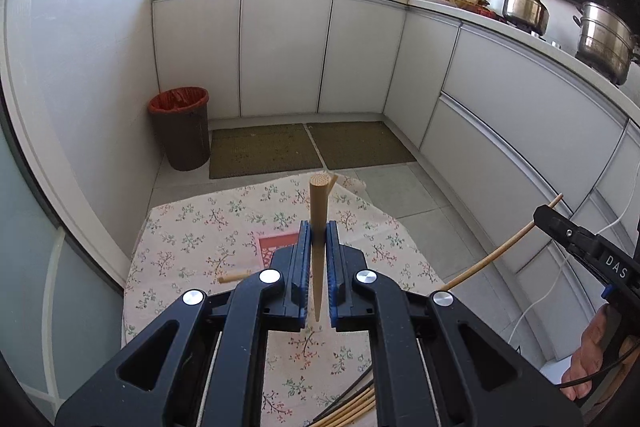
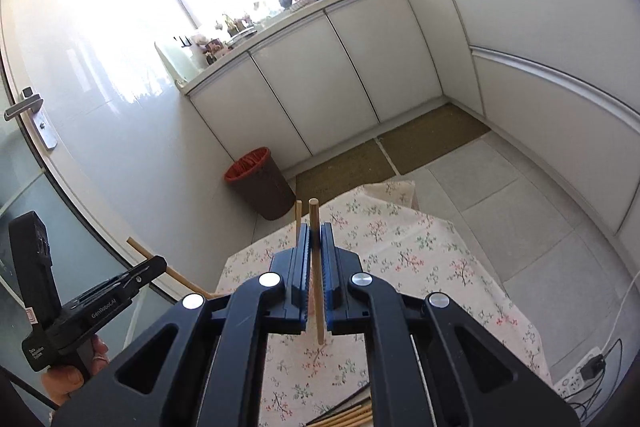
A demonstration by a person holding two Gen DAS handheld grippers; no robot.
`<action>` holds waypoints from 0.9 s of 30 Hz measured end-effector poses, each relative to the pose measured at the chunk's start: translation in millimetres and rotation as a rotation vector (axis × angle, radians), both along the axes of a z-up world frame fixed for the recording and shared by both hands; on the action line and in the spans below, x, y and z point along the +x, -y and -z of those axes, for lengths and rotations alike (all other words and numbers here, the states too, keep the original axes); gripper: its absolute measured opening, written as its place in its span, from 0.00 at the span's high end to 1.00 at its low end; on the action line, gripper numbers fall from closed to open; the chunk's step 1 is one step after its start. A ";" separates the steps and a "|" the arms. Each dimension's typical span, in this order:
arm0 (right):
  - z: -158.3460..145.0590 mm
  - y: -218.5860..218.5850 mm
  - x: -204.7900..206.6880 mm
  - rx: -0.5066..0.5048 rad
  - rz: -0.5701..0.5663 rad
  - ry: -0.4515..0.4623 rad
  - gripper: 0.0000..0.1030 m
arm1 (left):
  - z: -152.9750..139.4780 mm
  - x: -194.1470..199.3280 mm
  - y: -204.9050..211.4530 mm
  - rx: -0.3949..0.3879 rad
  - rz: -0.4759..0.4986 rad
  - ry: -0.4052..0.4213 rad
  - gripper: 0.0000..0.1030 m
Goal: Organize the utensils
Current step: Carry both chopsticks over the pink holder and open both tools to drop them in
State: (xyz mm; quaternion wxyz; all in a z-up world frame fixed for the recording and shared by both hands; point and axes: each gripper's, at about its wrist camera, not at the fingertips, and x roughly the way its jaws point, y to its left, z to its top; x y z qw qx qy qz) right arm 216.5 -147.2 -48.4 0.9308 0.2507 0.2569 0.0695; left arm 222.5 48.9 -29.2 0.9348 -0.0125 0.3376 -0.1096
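Note:
In the left wrist view my left gripper [image 1: 319, 231] is shut on a bamboo chopstick [image 1: 319, 203] that stands upright between the jaws, thick end up; a second stick's end peeks out just behind it. At the right edge the right gripper [image 1: 541, 214] grips a thin chopstick [image 1: 492, 255]. In the right wrist view my right gripper [image 2: 316, 231] is shut on an upright chopstick [image 2: 314, 215], with a thinner stick [image 2: 298, 219] at the left jaw. The left gripper [image 2: 160, 263] shows at the lower left, held by a hand. Both hang above the floral tablecloth [image 1: 192, 239]. A bundle of chopsticks [image 1: 352, 409] lies below.
One loose chopstick [image 1: 234, 277] and a red item [image 1: 276, 247] lie on the cloth. On the floor are a brown bin with a red liner [image 1: 182, 129], two mats [image 1: 312, 147] and a power strip [image 2: 580, 375]. White cabinets line the far and right sides, and a glass door [image 2: 28, 131] is on the left.

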 end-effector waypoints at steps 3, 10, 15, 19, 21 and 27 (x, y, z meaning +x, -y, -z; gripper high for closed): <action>-14.8 -3.6 14.0 -0.003 -0.004 0.034 0.95 | -13.3 17.1 0.0 -0.004 -0.028 0.029 0.94; -22.4 -19.8 49.4 -0.013 -0.038 0.067 0.95 | -4.9 68.5 -5.8 0.017 -0.124 0.030 0.94; -9.4 -33.3 75.2 -0.018 -0.049 0.060 0.95 | 33.3 104.2 -8.7 0.036 -0.148 -0.006 0.93; 2.6 -43.8 90.7 -0.031 -0.057 0.051 0.95 | 48.8 100.4 -18.3 -0.008 -0.150 -0.018 0.73; 6.3 -49.9 96.5 -0.049 -0.061 0.051 0.95 | 38.8 87.7 -28.6 -0.043 -0.177 0.020 0.71; 15.2 -69.6 109.4 -0.072 -0.070 0.050 0.95 | 15.0 49.9 -65.3 -0.143 -0.255 0.076 0.66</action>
